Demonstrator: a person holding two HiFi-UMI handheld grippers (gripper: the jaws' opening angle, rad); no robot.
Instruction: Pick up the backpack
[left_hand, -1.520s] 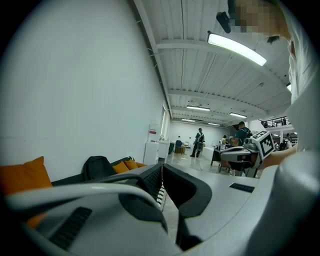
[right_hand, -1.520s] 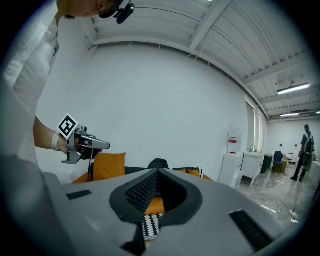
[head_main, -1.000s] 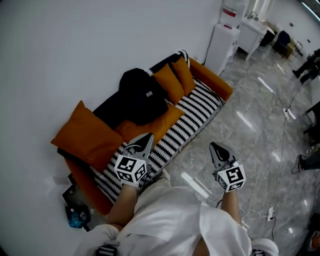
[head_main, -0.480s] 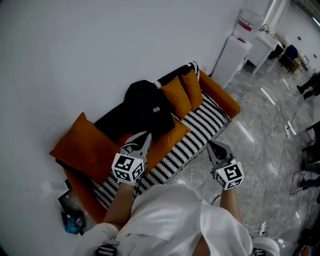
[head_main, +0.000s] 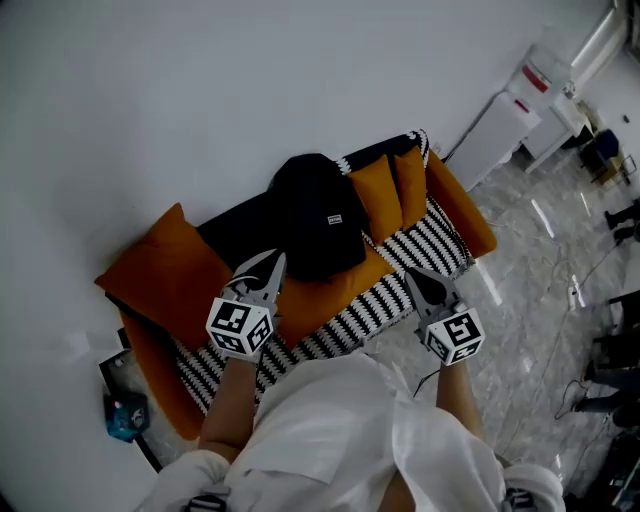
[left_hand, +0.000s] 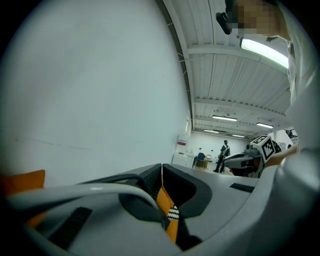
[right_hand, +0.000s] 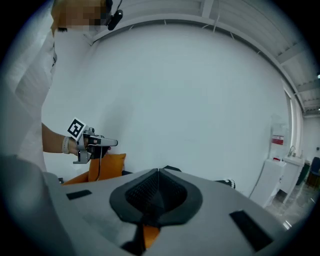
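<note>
Black backpack sits on the sofa against the backrest, orange cushions on both sides and one just in front. Left claw and right claw are both pressed together with nothing between the jaws, held above the sofa's front edge, apart from the backpack. White wall behind the sofa.

backpack on sofa, between cushions

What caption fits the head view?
Left tongs and right tongs, both shut, point at the black backpack on the orange sofa.
</note>
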